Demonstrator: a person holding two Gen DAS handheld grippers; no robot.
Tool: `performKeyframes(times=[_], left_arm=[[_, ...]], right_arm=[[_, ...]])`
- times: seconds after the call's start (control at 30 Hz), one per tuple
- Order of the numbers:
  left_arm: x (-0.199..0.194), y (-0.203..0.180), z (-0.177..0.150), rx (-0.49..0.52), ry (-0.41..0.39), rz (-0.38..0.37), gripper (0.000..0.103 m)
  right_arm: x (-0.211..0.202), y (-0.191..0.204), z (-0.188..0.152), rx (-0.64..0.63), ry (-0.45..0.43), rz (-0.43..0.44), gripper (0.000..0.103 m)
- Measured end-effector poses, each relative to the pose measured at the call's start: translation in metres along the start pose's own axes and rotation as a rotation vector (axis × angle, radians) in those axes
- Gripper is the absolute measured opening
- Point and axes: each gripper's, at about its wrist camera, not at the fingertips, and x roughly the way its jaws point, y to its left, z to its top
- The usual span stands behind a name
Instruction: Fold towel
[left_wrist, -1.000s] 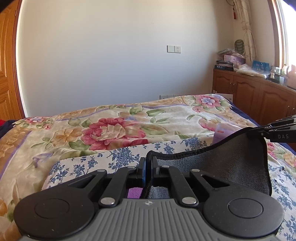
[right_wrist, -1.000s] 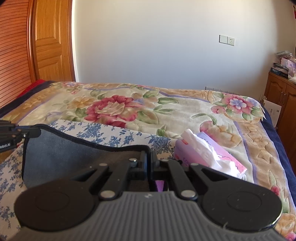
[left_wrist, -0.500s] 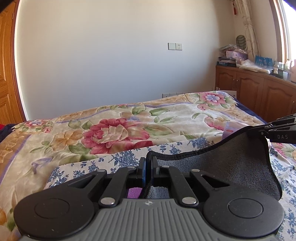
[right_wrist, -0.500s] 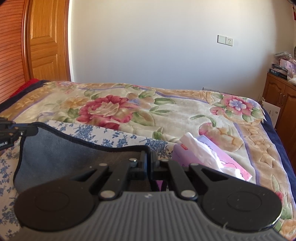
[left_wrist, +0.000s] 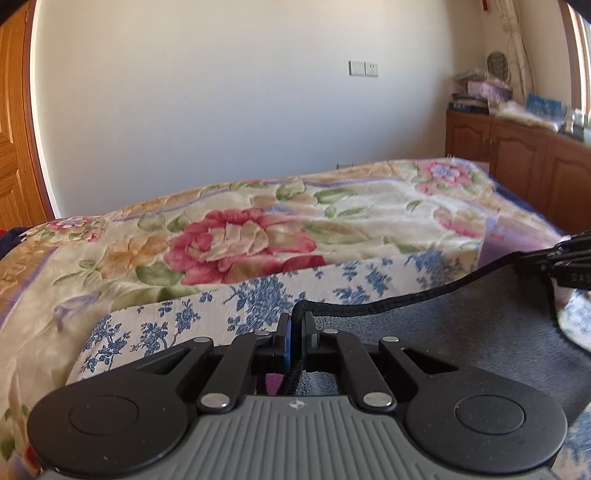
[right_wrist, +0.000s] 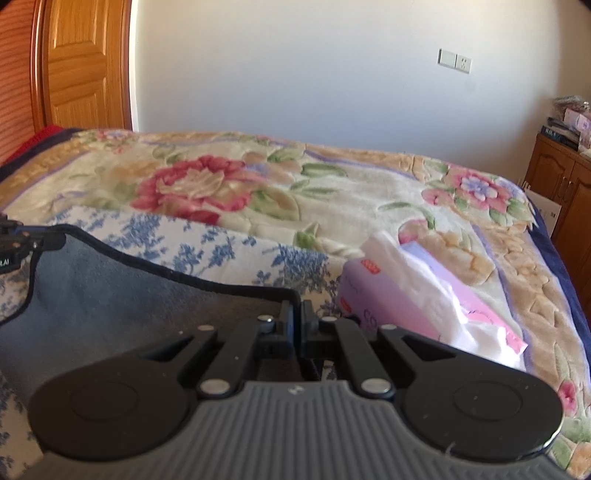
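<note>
Gripping the towel (left_wrist: 461, 328) at both ends of its top hem: left gripper (left_wrist: 296, 325) has jaws pinched nearly together on the dark bound edge, only the hem's thickness between the pads. Right gripper (right_wrist: 296, 314) is the same, jaws clamped on the other corner.

Towel is dark grey with black piping, held up off the bed, above the blue-floral sheet (left_wrist: 258, 299) at the near edge. Its long axis runs left-right between the two grippers. The held hem sags slightly in the middle, and the body hangs down toward the near side. In the left wrist view, the hem runs from the jaws out to the right, where the other gripper's tip shows at the frame edge. In the right wrist view, it runs left to the left gripper's tip at the frame edge.

Containers: one purple tissue box (right_wrist: 413, 306) lies on the floral blanket (right_wrist: 332, 192), just right of the right gripper, with white tissue (right_wrist: 417, 266) bunched out of its top opening. Its long axis runs near-left to far-right. The box appears clear of the towel.

Wooden cabinets (left_wrist: 517, 155) stand at far right with clutter on top; items too blurred to identify. A wooden door (right_wrist: 85, 66) is at far left, with a wall switch (left_wrist: 364, 69) on the far wall.
</note>
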Motion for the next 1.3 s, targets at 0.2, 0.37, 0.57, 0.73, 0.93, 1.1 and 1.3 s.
performKeyframes(times=[0.2, 0.37, 0.57, 0.73, 0.93, 1.1, 1.3], left_arm=[[0.018, -0.004, -0.007, 0.045, 0.031, 0.012, 0.006], [0.027, -0.008, -0.01, 0.065, 0.054, 0.018, 0.008], [0.029, -0.009, -0.01, 0.064, 0.057, 0.028, 0.008], [0.029, -0.007, -0.011, 0.058, 0.058, 0.031, 0.041], [0.023, -0.006, -0.011, 0.053, 0.051, 0.033, 0.055], [0.01, -0.008, -0.008, 0.041, 0.039, 0.029, 0.072], [-0.013, -0.011, 0.0, 0.02, 0.021, 0.025, 0.084]], right_arm=[[0.011, -0.001, -0.007, 0.014, 0.03, 0.0, 0.005], [0.013, 0.001, -0.008, -0.007, 0.036, -0.009, 0.005], [0.017, 0.002, -0.008, 0.001, 0.044, -0.018, 0.005], [0.015, 0.001, -0.007, 0.017, 0.037, -0.023, 0.018], [0.005, -0.001, -0.006, 0.031, 0.02, -0.014, 0.046], [-0.01, 0.002, -0.004, 0.047, 0.01, 0.007, 0.047], [-0.033, 0.01, -0.003, 0.064, 0.0, 0.026, 0.056]])
